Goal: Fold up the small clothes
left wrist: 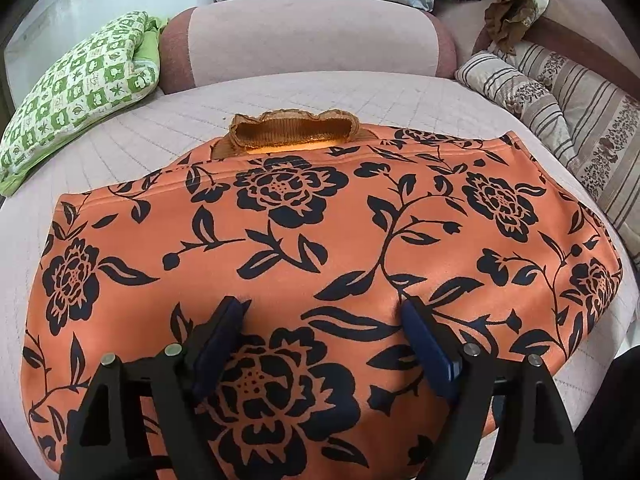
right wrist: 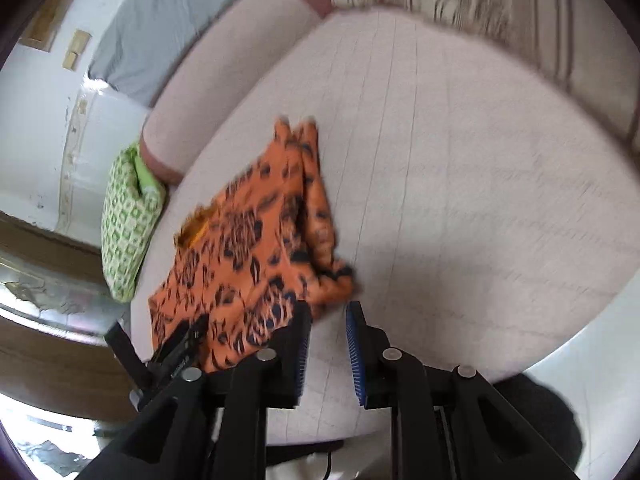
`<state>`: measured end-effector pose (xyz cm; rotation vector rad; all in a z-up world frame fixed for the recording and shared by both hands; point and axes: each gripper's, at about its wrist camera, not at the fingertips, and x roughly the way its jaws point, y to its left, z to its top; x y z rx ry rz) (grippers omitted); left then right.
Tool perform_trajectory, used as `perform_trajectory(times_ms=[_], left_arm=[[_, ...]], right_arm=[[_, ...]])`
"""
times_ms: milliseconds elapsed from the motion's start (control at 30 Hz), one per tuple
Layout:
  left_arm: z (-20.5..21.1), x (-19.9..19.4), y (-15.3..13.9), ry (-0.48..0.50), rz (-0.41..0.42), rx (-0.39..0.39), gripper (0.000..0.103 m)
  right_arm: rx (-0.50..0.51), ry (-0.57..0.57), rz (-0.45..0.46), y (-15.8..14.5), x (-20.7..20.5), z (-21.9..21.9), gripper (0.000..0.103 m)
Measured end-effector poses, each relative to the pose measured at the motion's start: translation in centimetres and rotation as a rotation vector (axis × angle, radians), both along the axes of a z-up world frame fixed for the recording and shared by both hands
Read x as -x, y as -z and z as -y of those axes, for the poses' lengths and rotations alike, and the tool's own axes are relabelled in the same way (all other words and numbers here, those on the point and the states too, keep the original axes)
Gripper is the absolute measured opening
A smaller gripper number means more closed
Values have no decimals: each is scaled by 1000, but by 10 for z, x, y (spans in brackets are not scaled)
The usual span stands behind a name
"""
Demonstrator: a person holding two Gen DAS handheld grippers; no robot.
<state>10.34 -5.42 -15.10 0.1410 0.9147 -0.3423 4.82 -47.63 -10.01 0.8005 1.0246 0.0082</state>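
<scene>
1. pillow (left wrist: 76, 92) in green and white checks lay at the far left edge of the pale quilted bed (left wrist: 132, 136), against the pinkish headboard cushion (left wrist: 312, 36). the right wrist view showed the same pillow (right wrist: 128, 220) beside the left edge of the bed (right wrist: 460, 160).
2. just right of it, the orange garment (left wrist: 320, 248) with black flowers lay spread flat across the middle of the bed, filling most of the left wrist view. its ribbed brown collar (left wrist: 294, 128) stood open at the far edge, towards the headboard cushion.
3. the left gripper (left wrist: 324, 312) was low over the near part of the garment, its jaws spread wide. both blue pads (left wrist: 424, 344) sat against or just above the cloth, with a stretch of flat fabric showing between them; no fold was pinched. whether the tips actually touched the cloth could not be told.
4. in the blurred right wrist view the garment (right wrist: 256, 256) lay left of centre, its right side bunched into a rumpled ridge (right wrist: 316, 216) running away from the camera.
5. the right gripper (right wrist: 328, 312) hung just beside the near end of that ridge, jaws partly apart. only the bare bed cover showed between its blue pads (right wrist: 356, 356), and nothing was gripped. the left gripper's black body (right wrist: 180, 356) showed at the lower left over the cloth.
6. at the far right, striped and flowered bedding (left wrist: 560, 120) was heaped along the edge of the bed, with a brown ruffled cloth (left wrist: 516, 4) lying beyond it.
</scene>
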Motion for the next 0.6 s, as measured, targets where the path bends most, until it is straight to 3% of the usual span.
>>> perform_trajectory(times_ms=[67,100,167,233,300,333,400,500,533,600], left_arm=[[1,0,0,0,-1,-4,84],[1,0,0,-1,-2,-4,84],[0,0,0,0,-1,-4,84],[0,0,0,-1,-3,-5,84],[2,0,-2,-1,-13,-22,84],[2,0,-8,4,-28,-26,82],[-6,3,-24,-9,13,10,82],[-17,1,-42,-39,89,34,82],[-18,-2,-40,-41,80,31,82],[-19,-14,-22,-46,2,-1,82]], right_arm=[[53,24,52,-14,-5,2,77],[68,21,71,-17,-11,1,83],[84,-15,81,-17,-29,-4,84],[20,-67,41,0,-48,-12,79],[65,-61,-109,35,-53,-14,70],[37,-35,-169,53,-46,-12,60],[76,-6,-120,39,-31,-10,60],[62,4,24,0,-26,-5,69],[88,-14,75,-12,-30,-5,76],[94,-57,133,-22,-49,-1,78]])
